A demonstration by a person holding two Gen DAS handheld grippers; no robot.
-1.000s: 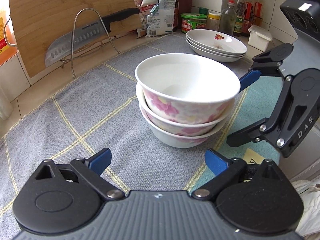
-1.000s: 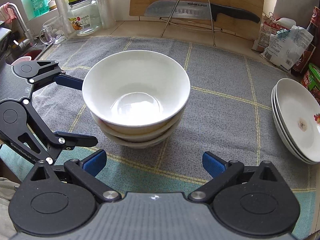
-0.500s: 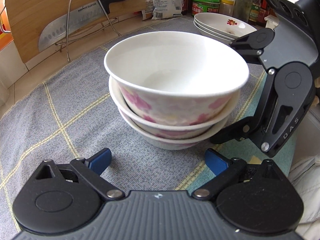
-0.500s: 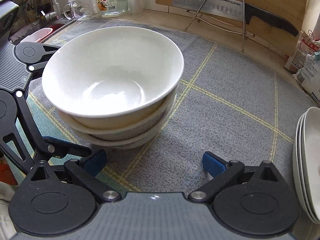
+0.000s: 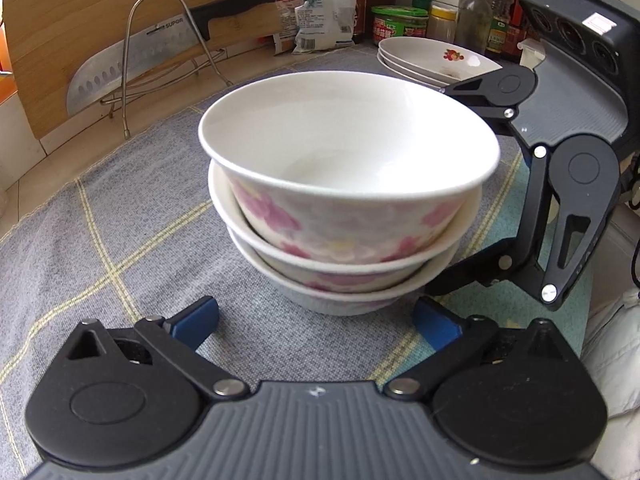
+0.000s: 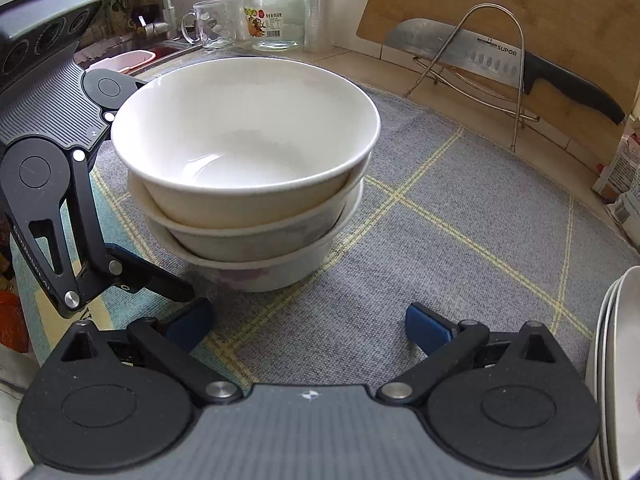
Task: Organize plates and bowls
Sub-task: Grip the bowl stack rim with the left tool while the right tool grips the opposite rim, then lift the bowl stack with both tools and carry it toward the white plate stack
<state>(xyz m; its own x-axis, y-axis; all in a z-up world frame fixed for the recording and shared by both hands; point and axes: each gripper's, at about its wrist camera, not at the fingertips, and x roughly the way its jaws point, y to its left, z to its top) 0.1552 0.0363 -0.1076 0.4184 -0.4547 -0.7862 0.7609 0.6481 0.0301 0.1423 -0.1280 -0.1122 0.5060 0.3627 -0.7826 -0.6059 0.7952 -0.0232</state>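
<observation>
A stack of three white bowls with pink flowers [image 5: 348, 216] stands on the grey checked mat [image 5: 120, 216]; it also shows in the right wrist view [image 6: 248, 176]. My left gripper [image 5: 316, 320] is open and empty, low on the mat just in front of the stack. My right gripper [image 6: 306, 324] is open and empty, close to the stack from the other side. A stack of white plates [image 5: 436, 58] with a red motif sits behind the bowls; its edge shows in the right wrist view [image 6: 616, 368].
A wooden cutting board [image 5: 100, 12] and a cleaver [image 5: 132, 68] on a wire rack stand at the back. Bags, jars and bottles [image 5: 400, 20] line the wall. A glass mug [image 6: 210, 24], a jar [image 6: 276, 16] and the sink [image 6: 132, 56] lie beyond the mat.
Both grippers have moved lower and closer to the bowl stack, which now fills more of each view. Both stay open. The bowls have not moved.
</observation>
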